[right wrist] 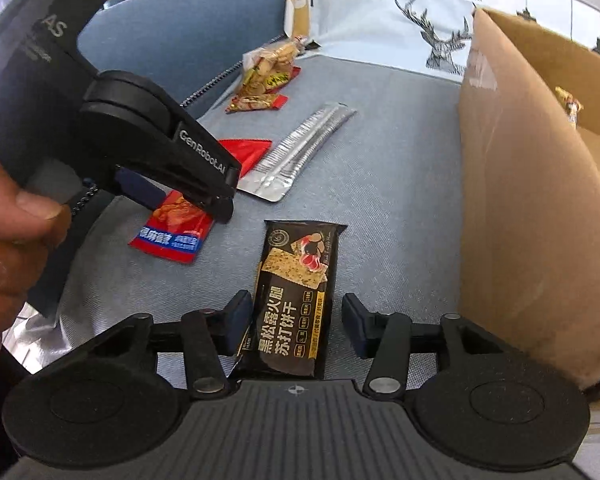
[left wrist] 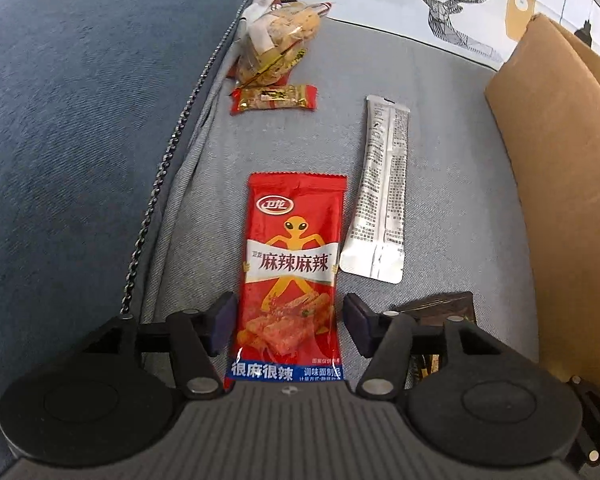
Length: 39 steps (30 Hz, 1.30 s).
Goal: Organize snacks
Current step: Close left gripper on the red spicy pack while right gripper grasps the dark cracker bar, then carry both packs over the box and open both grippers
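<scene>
In the left wrist view, the left gripper (left wrist: 288,326) is seen with its jaws spread on either side of the red snack packet (left wrist: 292,276), which lies flat on the grey cushion (left wrist: 440,160); the pads are not pressed against it, a sliver of cushion showing at each side. If the jaws were closed here, the thin film could be judged likely to buckle or slide out, since little thickness is offered. A silver sachet (left wrist: 380,192) lies just right of it, and a small red bar (left wrist: 274,98) and a clear bag of biscuits (left wrist: 278,44) lie farther away.

In the right wrist view, the right gripper (right wrist: 296,322) is seen spread around the black cracker packet (right wrist: 296,300), the left pad touching or nearly touching its edge, the right pad apart. The cardboard box (right wrist: 532,208) stands at the right; its tall wall could be clipped in a low carry. The packet is glossy, dark and rectangular.
</scene>
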Motion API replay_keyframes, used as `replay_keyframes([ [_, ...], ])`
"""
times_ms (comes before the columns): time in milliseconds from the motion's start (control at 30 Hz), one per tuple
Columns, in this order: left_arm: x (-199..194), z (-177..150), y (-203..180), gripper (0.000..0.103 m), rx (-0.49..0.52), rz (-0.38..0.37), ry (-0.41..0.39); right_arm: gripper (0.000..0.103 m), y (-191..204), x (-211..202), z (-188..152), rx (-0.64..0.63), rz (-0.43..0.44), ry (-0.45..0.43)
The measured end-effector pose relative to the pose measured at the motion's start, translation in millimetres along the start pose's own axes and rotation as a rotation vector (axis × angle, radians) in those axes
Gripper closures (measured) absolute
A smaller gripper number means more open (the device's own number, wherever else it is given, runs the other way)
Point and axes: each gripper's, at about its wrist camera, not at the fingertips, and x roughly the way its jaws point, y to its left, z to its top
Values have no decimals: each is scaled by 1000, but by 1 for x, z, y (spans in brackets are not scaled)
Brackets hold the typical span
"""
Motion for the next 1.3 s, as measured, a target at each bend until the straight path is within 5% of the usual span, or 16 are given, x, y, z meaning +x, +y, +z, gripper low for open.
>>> replay_keyframes([
  [433,7,0,0,33,35,5,-10,48,2,5,4,-26,3,-10],
  [500,7,-1,1,38,41,2,-14,48,4,4,2,-38,-2,-11],
  [533,5,-2,2,49,45,-3,-20,51,5,4,2,-52,-8,-12],
  [667,1,-1,3,53,39,-12,-34,62,9,2,1,-95,-10,-30],
  [1300,-112,0,-9,54,-51,-113,-427,62,-3,-110,19,-86,-48,-413],
])
